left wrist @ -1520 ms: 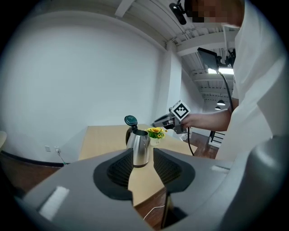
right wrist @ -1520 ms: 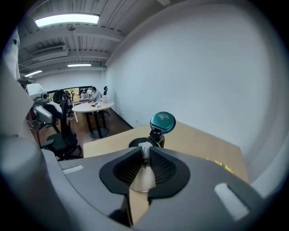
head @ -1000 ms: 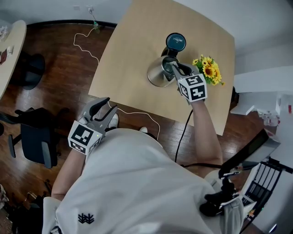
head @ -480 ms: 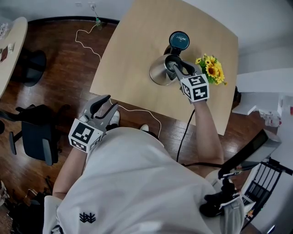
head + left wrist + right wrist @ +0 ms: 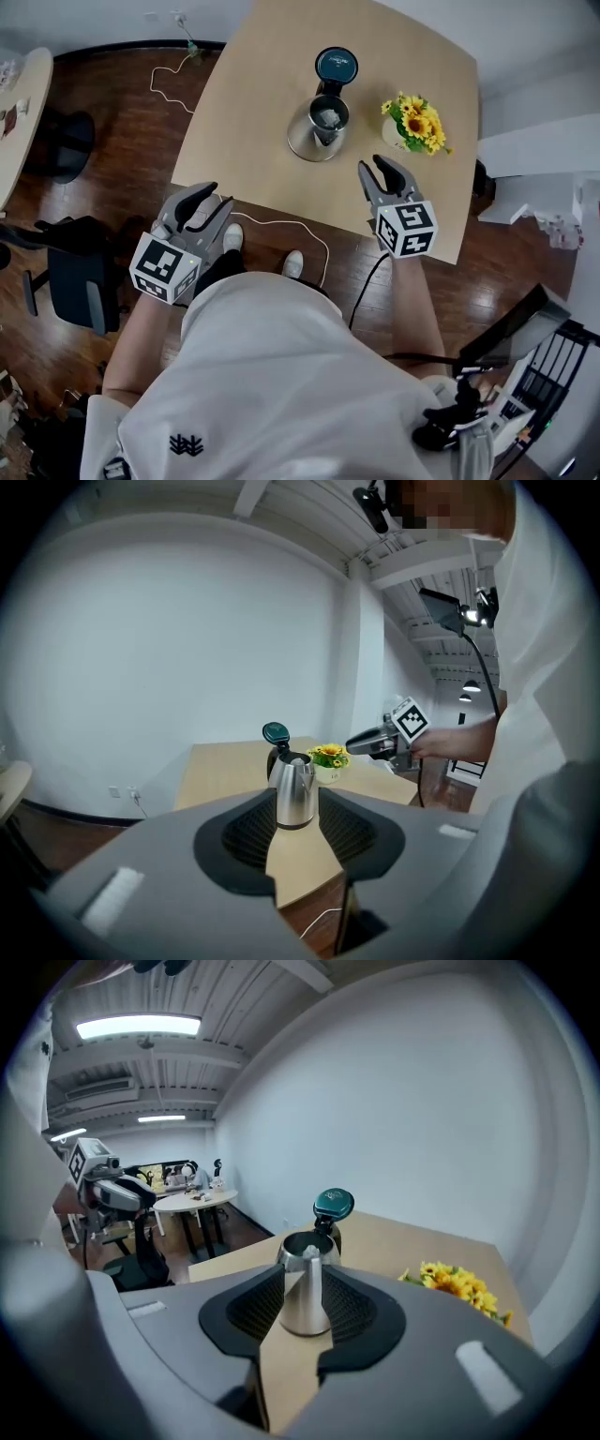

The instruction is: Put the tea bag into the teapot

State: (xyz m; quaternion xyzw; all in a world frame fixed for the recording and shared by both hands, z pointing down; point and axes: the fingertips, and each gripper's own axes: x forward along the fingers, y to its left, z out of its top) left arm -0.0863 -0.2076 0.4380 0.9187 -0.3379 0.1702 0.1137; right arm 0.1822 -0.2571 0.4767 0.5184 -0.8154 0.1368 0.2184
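**Right gripper open and empty, short of the teapot**

Right gripper (image 5: 373,167): jaws well apart, nothing between the pads, nothing held. Hangs over the near edge of the table (image 5: 246,122), tips pointing toward the far side.

Ahead of it and slightly to its left, apart from it: teapot (image 5: 307,141), steel, upright, lid (image 5: 335,66) flipped up on the far side, mouth open. Inside that mouth, a pale lump, taken for the tea bag (image 5: 328,117); too small to show a string or tag. In the right gripper view, lines up with the teapot straight through the gap between the jaws, though the teapot stands far beyond the tips.

Ahead and just to its right: flowers (image 5: 414,124), yellow, in a small pot, beside the teapot without touching.

Well to its left, off the table and over the floor (image 5: 112,159): left gripper (image 5: 216,194), also spread wide and empty, likewise aimed at the teapot from a distance.

Between the two grippers, below the table edge: white cable (image 5: 281,228) on the floor.
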